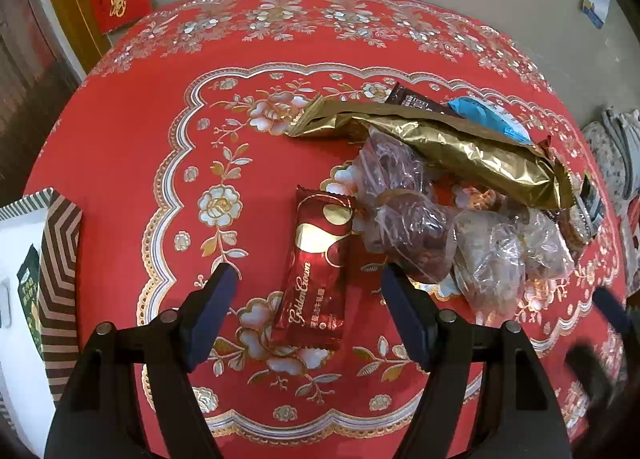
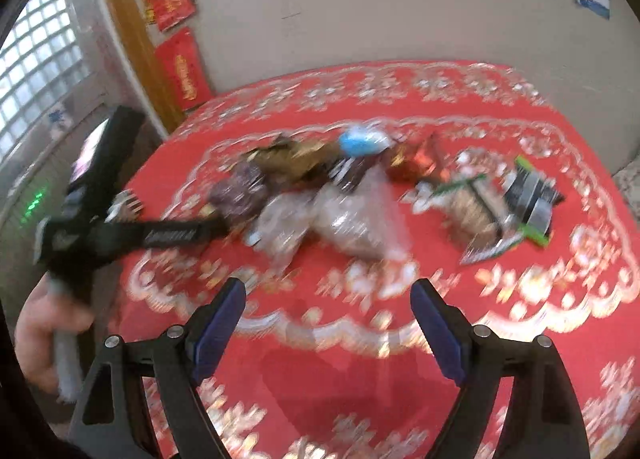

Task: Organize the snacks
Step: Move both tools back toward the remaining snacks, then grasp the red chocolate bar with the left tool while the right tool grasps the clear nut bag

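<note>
You are holding the left gripper (image 1: 308, 291) with its jaws apart over the red wrapped snack bar (image 1: 316, 271), which is lying at lower centre on the red tablecloth (image 1: 120, 139), pads not pressing it. Your right gripper (image 2: 330, 299) is spread wide and empty, the blurred snack pile (image 2: 320, 187) sitting mid-frame above it.

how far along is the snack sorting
Barely started. Done: one green packet shows in the striped box. In hand: nothing; the left gripper is open over the red Golden Crown bar; the right gripper is open. Left: the snack pile.
</note>
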The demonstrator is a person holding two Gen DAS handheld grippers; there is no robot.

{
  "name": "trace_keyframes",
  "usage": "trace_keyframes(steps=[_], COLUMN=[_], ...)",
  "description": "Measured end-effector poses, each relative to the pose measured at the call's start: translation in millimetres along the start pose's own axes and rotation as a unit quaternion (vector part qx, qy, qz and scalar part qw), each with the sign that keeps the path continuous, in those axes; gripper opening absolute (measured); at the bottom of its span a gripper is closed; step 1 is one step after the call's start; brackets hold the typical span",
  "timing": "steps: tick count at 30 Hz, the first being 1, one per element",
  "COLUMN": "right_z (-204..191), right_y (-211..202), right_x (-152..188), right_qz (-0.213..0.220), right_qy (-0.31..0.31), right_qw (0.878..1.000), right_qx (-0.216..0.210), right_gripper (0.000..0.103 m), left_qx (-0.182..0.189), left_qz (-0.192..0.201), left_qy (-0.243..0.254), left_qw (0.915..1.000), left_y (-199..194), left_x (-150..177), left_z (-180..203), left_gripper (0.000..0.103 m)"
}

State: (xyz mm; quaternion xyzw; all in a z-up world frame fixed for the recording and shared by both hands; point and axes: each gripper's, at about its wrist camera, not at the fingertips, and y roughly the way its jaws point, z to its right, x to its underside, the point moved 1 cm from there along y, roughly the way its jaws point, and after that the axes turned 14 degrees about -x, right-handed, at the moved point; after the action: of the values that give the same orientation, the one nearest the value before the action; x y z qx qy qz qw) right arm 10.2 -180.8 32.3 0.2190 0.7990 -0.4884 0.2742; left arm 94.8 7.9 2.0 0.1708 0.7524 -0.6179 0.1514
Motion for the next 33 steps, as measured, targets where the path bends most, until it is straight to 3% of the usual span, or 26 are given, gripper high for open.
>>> trace_keyframes(steps=[4,9,11,14,17,19,21,22,23,24,33], right_z=[7,0,-6,-7,0,-2,-5,-7,-8,-11,-19], right_y=[20,60,76,86,87,83,77,72,70,66,37], right_x=[-22,-35,-34,-33,-32,-29,-26,-22,-19,-15,12], right_qz=[-0.007,-0.061,-0.082,-0.082,-0.079,-0.073,-0.07,-0.068,-0.065,-0.062,-0.047], right_qy=[-0.009,-0.042,-0.064,-0.071,-0.059,-0.064,-0.066,-0.071,-0.075,-0.081,-0.078], right_qw=[1.0,0.997,0.995,0.994,0.995,0.995,0.995,0.995,0.995,0.995,0.995], right_qx=[-0.021,-0.014,0.008,0.012,-0.005,-0.009,-0.014,-0.013,-0.013,-0.011,-0.036], right_gripper=[0.091,0.092,0.092,0.093,0.088,0.076,0.058,0.055,0.051,0.049,0.045], left_qx=[-0.008,-0.012,-0.013,-0.02,-0.021,-0.018,-0.023,-0.021,-0.02,-0.019,0.017], left_qz=[-0.001,0.001,0.001,0.001,0.004,0.007,0.015,0.02,0.021,0.022,0.011], left_qy=[0.004,0.011,0.009,0.009,0.009,0.004,0.004,0.01,0.011,0.009,-0.004], left_qw=[1.0,0.9999,0.9999,0.9998,0.9997,0.9998,0.9996,0.9995,0.9995,0.9995,0.9998], left_y=[1,1,1,3,3,2,1,-1,-2,-4,-10], left_x=[-1,-1,-1,-2,-2,-2,-1,0,0,0,10], left_z=[2,5,4,5,5,3,3,4,3,2,-14], left_gripper=[0.075,0.075,0.075,0.077,0.078,0.077,0.065,0.06,0.045,0.023,0.023])
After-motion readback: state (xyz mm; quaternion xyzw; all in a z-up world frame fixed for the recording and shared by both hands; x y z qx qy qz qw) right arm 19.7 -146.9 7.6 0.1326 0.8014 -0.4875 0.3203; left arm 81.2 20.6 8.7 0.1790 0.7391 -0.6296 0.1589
